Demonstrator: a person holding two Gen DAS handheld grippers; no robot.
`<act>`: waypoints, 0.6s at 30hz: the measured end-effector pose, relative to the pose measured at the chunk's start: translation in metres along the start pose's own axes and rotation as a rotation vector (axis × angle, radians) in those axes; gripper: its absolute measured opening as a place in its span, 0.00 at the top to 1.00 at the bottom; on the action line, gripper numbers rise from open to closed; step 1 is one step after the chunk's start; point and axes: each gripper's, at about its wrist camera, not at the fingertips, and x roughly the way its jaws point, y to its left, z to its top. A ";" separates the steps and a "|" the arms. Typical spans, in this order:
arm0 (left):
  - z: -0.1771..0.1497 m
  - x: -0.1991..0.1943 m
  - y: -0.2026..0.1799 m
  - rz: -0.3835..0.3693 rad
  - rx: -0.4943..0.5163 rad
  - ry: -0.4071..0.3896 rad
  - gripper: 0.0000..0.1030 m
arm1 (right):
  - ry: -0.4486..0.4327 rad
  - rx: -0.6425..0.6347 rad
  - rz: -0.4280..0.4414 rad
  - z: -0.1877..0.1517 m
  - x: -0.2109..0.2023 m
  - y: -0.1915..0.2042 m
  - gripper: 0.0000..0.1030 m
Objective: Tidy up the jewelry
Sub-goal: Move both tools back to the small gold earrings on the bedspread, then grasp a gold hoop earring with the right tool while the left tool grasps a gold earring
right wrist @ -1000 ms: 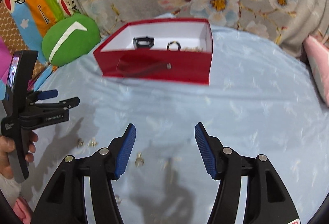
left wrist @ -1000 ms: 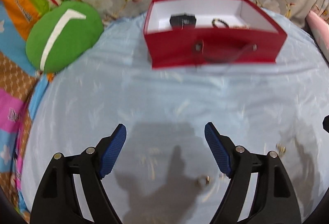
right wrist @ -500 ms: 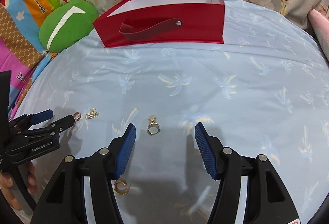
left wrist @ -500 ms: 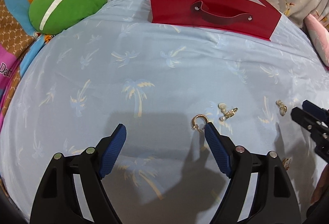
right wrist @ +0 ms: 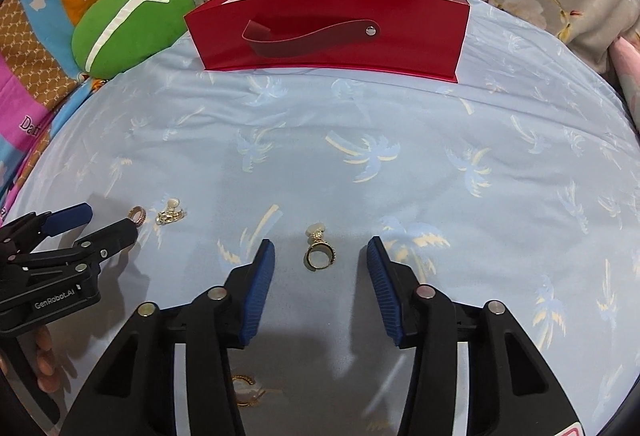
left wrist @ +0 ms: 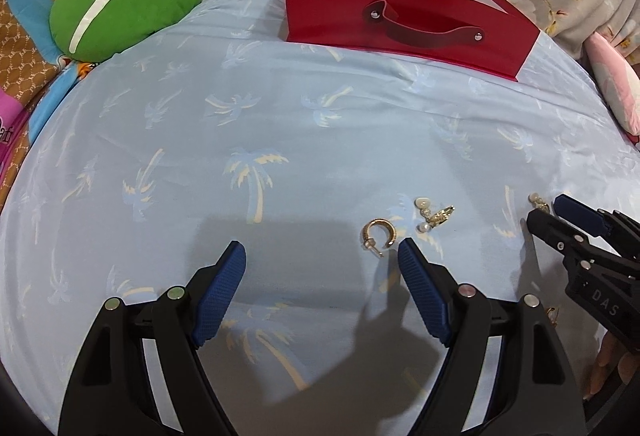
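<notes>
The gold hoop (left wrist: 378, 234) lies on the blue sheet (left wrist: 280, 115), just ahead of the left hand-held gripper (left wrist: 322, 288) and close to its right finger; a pearl earring (left wrist: 434, 215) lies just beside it. A gold ring (right wrist: 319, 254) lies between the open fingers of the right hand-held gripper (right wrist: 320, 284). One second ago both cameras looked down into the red box (right wrist: 328, 35); now both have dropped low toward the sheet, so I judge a new pickup is starting. Both hand-held grippers are released and hold nothing, fingers wide and pointing forward toward the box, which stands well apart.
</notes>
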 end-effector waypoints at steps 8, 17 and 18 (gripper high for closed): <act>0.000 -0.007 -0.020 -0.040 0.047 -0.017 0.26 | -0.007 0.013 -0.018 -0.001 -0.001 -0.005 0.86; 0.010 -0.004 -0.042 -0.078 0.088 -0.027 0.28 | -0.011 0.046 -0.015 -0.004 -0.005 -0.015 0.87; 0.011 -0.002 -0.043 -0.081 0.090 -0.025 0.29 | -0.011 0.053 -0.013 -0.005 -0.006 -0.017 0.87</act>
